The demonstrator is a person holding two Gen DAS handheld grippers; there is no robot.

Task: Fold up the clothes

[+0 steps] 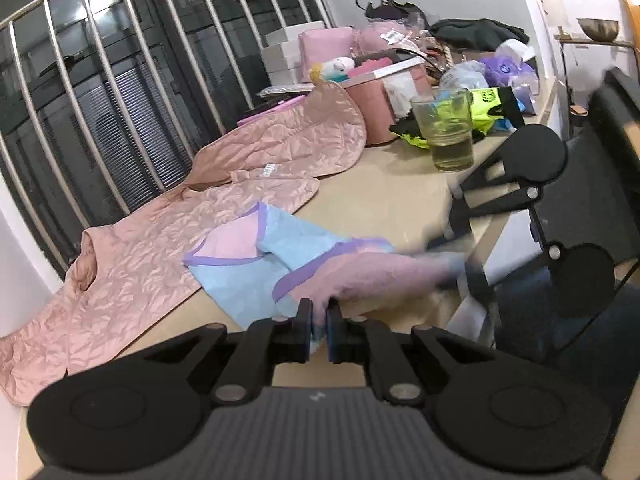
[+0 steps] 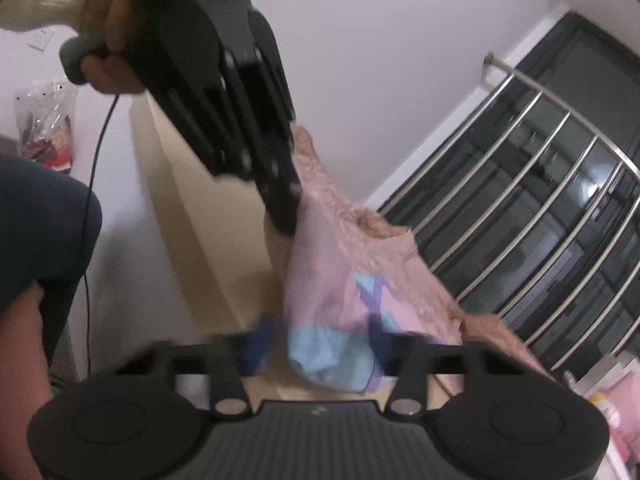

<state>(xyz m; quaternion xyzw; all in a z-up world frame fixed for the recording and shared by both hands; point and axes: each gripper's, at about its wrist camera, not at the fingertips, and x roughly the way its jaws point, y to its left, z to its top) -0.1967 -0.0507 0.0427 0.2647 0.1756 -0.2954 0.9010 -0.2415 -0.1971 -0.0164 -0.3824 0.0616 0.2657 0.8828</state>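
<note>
Pink quilted jacket [image 1: 168, 216] beside blue garment [image 1: 256, 264], glass [image 1: 446, 130] near.

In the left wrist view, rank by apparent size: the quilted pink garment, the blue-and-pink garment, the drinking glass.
Largest to smallest, as they look in the left wrist view:
1. Quilted pink garment, stretching across the table.
2. Blue-and-pink garment, nearer the camera, so somewhat flattered.
3. Drinking glass, farther back, so it looks smaller than it is.
</note>
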